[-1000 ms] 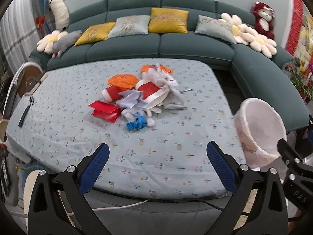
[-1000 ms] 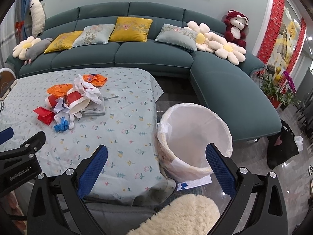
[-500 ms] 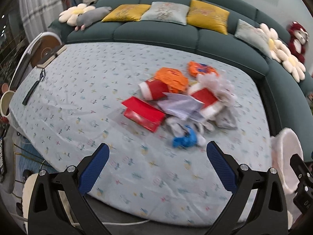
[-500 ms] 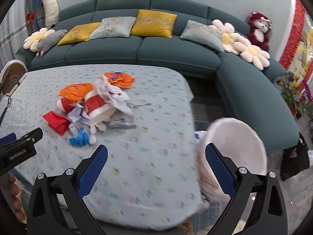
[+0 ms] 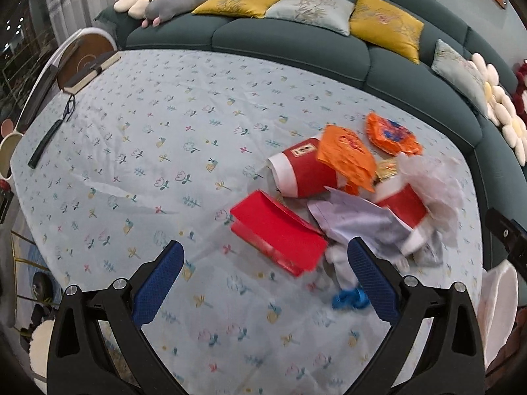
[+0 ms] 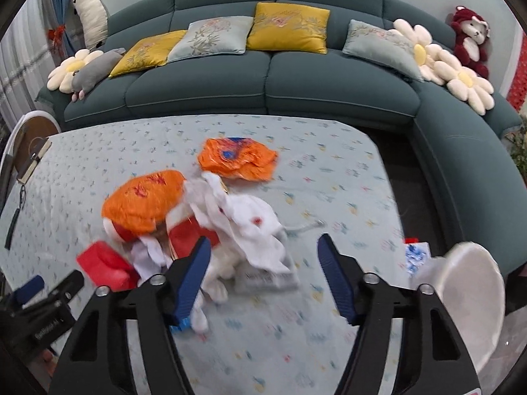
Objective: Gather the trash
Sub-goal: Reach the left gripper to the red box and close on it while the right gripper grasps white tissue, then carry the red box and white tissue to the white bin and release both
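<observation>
Red box; orange wrappers; floral pale-blue tablecloth; teal sofa.

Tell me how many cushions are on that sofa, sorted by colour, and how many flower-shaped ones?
Yellow cushions: 2
Pale grey-green cushions: 2
Flower-shaped cushions: 3
Total: 7
</observation>
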### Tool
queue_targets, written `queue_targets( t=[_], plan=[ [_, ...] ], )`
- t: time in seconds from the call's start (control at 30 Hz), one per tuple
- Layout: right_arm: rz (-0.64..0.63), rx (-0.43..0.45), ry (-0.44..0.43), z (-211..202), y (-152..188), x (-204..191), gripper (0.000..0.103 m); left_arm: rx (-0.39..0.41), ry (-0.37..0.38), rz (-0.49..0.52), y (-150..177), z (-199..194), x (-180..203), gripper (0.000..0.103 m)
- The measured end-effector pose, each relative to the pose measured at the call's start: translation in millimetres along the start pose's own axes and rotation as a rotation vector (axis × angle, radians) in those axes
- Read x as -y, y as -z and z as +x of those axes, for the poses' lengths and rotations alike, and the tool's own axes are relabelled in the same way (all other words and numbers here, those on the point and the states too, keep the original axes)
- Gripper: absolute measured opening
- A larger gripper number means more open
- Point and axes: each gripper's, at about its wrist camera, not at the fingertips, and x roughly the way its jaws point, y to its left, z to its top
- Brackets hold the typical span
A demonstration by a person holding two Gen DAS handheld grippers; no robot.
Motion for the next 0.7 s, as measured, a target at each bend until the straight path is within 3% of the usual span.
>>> queue_targets(
  t=[0.13, 0.27, 0.33, 0.4, 0.43, 0.5, 0.57, 0.7],
  plan=[
    [-0.035, 0.0, 0.007, 21.7, -15.6, -15.2, 0.056, -0.031, 0.001, -0.011, -8.1, 20.3, -0.8, 0.086],
    [-0.044, -0.034, -0.014, 42.1, -22.2, -22.4, 0.034, -0.06, 0.006, -0.011, -11.3, 34.3, 2.5, 0.077],
    [-0.045, -0.051, -0.017, 49.8, -22.4, -22.6, 0.02, -0.072, 0.015, -0.005, -11.9, 39.6, 4.5, 0.067],
    [-0.036, -0.066, -0.026, 54.3, -21.4, -20.2, 0.007, -0.088, 0.023, -0.001, -11.8, 43.6, 6.2, 0.05],
    [-0.03, -0.066, -0.033, 54.3, -20.8, -18.4, 0.007, -0.097, 0.03, 0.001, -11.5, 45.3, 6.7, 0.045],
    [-0.014, -0.058, -0.039, 49.4, -19.4, -13.0, 0.006, -0.116, 0.044, -0.001, -10.1, 47.7, 6.7, 0.022],
    [0.003, -0.048, -0.05, 43.1, -19.3, -7.0, 0.005, -0.126, 0.055, -0.008, -8.2, 47.0, 6.3, 0.012],
    [0.034, -0.018, -0.06, 23.2, -18.7, 6.9, 0.005, -0.109, 0.064, -0.01, -4.8, 36.5, 6.7, 0.007]
  ],
)
